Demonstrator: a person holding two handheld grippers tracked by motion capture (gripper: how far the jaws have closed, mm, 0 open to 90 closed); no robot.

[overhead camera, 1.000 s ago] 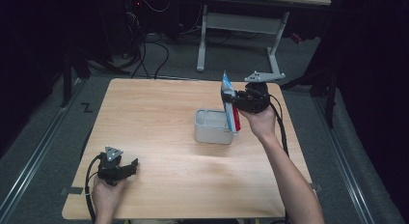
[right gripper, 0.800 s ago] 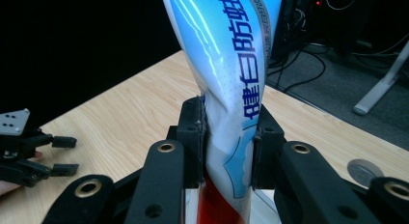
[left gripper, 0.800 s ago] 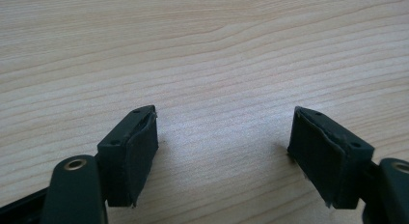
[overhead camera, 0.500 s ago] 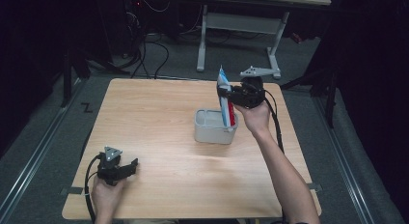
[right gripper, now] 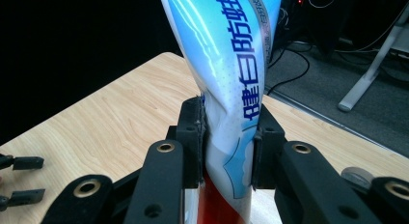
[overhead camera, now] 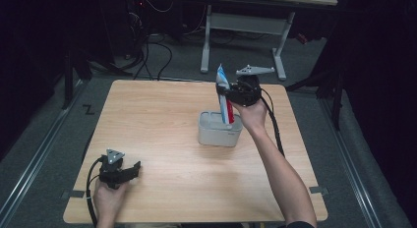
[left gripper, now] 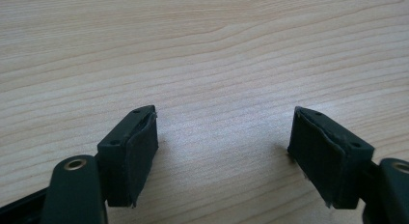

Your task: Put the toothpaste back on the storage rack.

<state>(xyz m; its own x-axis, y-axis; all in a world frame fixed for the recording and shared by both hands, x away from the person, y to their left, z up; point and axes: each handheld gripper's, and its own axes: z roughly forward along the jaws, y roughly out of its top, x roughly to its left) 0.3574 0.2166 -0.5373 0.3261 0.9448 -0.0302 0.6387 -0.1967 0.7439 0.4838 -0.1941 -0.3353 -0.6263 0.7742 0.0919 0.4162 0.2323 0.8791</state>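
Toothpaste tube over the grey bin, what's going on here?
A person works at a wooden table with a gripper in each hand. The right gripper is shut on a toothpaste tube, holding it upright with its lower end at the grey bin; whether it touches the bin's bottom cannot be told. The jaws pinch the tube's middle. The left gripper rests open on the table near the front left corner, holding nothing.

Blue-white toothpaste tube (overhead camera: pixel 224 95) upright over grey bin (overhead camera: pixel 216 135)

Dim room behind a pale wooden surface (overhead camera: pixel 162 120).
Grey floor (overhead camera: pixel 44 139) around it; a white-legged desk (overhead camera: pixel 246 26) stands beyond, black cables (overhead camera: pixel 147 56) trailing beneath, darkness behind.
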